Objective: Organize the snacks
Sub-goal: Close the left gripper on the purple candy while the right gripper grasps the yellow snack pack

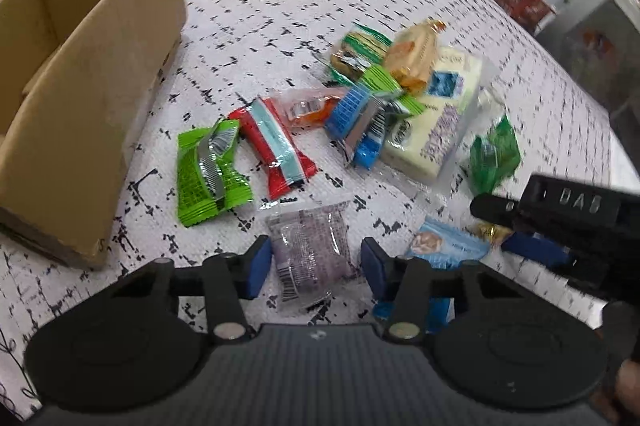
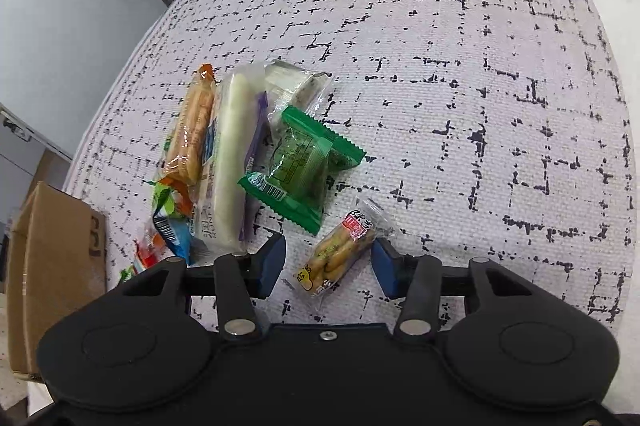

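My left gripper point(image 1: 316, 268) is open, its blue pads on either side of a purple clear-wrapped snack point(image 1: 312, 258) lying on the tablecloth. Beyond it lie a light green packet point(image 1: 210, 171), a red packet point(image 1: 276, 149), a blue packet point(image 1: 356, 121) and a cream pack point(image 1: 434, 117). My right gripper point(image 2: 330, 266) is open around a small clear bag of brown biscuit sticks point(image 2: 340, 252). It also shows at the right of the left wrist view point(image 1: 560, 222). A dark green packet point(image 2: 300, 165) and a long white pack point(image 2: 234, 161) lie just beyond.
An open cardboard box point(image 1: 86, 93) stands at the left on the tablecloth; its corner shows in the right wrist view point(image 2: 56, 266). A light blue packet point(image 1: 444, 246) lies by my left gripper's right pad. Bare patterned tablecloth point(image 2: 480, 85) stretches to the right.
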Action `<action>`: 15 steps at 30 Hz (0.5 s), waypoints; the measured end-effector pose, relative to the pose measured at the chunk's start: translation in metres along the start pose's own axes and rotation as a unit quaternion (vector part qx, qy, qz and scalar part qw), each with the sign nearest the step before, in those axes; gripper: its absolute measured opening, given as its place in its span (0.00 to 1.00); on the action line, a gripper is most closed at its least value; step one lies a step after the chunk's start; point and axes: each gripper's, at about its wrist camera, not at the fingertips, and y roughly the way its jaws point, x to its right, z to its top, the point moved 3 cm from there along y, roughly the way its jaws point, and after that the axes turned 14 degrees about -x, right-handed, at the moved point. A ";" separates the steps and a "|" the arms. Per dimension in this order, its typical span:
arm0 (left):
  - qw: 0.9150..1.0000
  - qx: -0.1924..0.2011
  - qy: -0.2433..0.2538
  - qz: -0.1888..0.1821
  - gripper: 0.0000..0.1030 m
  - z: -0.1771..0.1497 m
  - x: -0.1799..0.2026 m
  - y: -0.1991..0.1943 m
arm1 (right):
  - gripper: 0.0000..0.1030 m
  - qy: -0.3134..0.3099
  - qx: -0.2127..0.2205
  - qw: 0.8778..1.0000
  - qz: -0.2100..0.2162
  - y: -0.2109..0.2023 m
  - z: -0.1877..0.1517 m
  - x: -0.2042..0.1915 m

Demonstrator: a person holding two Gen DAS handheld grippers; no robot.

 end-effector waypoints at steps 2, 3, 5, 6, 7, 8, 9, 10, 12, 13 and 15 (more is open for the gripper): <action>1.000 0.000 -0.006 -0.006 0.42 0.000 -0.003 -0.001 | 0.41 -0.009 0.002 1.000 -0.020 0.001 -0.002 -0.005; 1.000 0.001 -0.009 -0.008 0.40 -0.001 -0.005 -0.002 | 0.35 -0.011 0.002 0.999 -0.035 0.000 -0.003 -0.007; 1.000 0.003 -0.011 -0.011 0.35 -0.003 -0.007 -0.004 | 0.34 -0.012 0.002 0.999 -0.045 -0.001 -0.003 -0.006; 1.000 0.003 -0.013 -0.016 0.35 -0.003 -0.009 -0.005 | 0.33 -0.013 0.000 0.998 -0.056 -0.002 -0.004 -0.007; 1.000 0.004 -0.014 -0.019 0.34 -0.004 -0.010 -0.007 | 0.33 -0.013 -0.001 0.998 -0.064 -0.003 -0.005 -0.007; 1.000 0.006 -0.012 -0.020 0.34 -0.004 -0.010 -0.010 | 0.33 -0.012 -0.001 0.997 -0.073 -0.005 -0.006 -0.008; 1.000 0.012 -0.008 -0.021 0.34 -0.005 -0.010 -0.013 | 0.33 -0.011 -0.001 0.997 -0.080 -0.007 -0.007 -0.008; 1.000 0.016 -0.007 -0.024 0.33 -0.006 -0.010 -0.017 | 0.33 -0.008 -0.001 0.996 -0.085 -0.009 -0.009 -0.007; 0.999 0.023 -0.006 -0.036 0.33 -0.006 -0.012 -0.024 | 0.30 -0.002 0.003 0.996 -0.087 -0.014 -0.011 -0.005; 0.999 0.026 -0.006 -0.041 0.33 -0.006 -0.013 -0.027 | 0.29 -0.001 0.007 0.996 -0.084 -0.017 -0.012 -0.005; 0.998 0.032 -0.005 -0.049 0.33 -0.006 -0.016 -0.034 | 0.27 -0.006 0.020 0.996 -0.081 -0.027 -0.015 -0.009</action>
